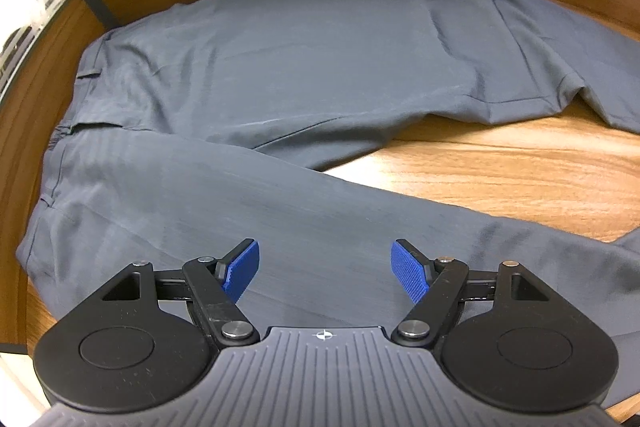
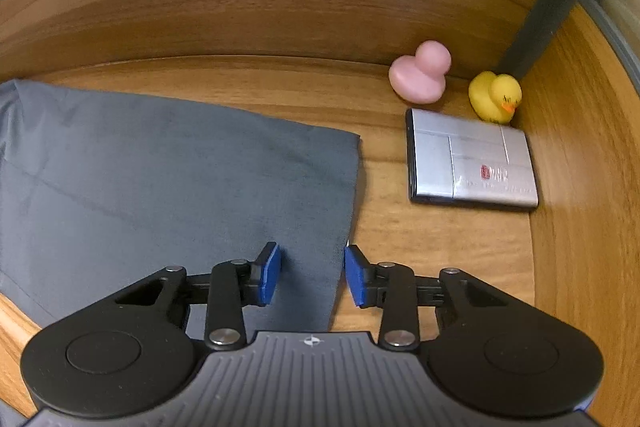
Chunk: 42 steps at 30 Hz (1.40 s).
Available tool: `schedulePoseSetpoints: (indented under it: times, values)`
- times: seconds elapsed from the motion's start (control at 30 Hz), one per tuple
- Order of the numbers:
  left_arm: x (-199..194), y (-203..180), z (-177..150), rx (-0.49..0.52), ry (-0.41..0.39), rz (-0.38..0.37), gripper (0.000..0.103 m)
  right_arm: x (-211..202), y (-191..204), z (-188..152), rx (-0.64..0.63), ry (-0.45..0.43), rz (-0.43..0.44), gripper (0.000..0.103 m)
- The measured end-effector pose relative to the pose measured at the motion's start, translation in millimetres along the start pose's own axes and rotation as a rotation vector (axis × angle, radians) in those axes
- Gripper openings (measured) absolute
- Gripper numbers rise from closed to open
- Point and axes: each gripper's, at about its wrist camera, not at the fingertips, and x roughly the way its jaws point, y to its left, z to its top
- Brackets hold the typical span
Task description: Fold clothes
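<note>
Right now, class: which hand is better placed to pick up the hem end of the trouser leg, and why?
The right. The right gripper has its jaws either side of the trouser leg's hem corner. The left gripper hangs wide open over the middle of the trousers, near no edge.

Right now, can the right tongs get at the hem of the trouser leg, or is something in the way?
Probably yes. The right tongs hang right over the trouser leg's hem, jaws apart and nothing between them and the cloth. The silver case and the two ducks sit off to the side, clear of it.
</note>
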Motion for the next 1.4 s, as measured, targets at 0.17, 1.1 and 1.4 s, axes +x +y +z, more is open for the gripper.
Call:
schedulePoseSetpoints:
  times: [0.17, 1.1, 1.4]
  values:
    - [0.7, -2.6, -0.4, -0.010, 0.009, -0.005, 0.075, 0.9, 16.7, 6.0, -0.077, -0.018, -0.033, 0.006]
    - [-0.6, 50.4, -10.7, -0.069, 0.027, 0.067, 0.078, -63.8, 74.5, 23.3, -0.272, -0.136, -0.043, 0.061]
    - [7.1, 91.3, -24.2, -0.046, 0.046, 0.060, 0.078, -93.4, 141.6, -21.1, -0.294, -0.117, 0.070, 0.064]
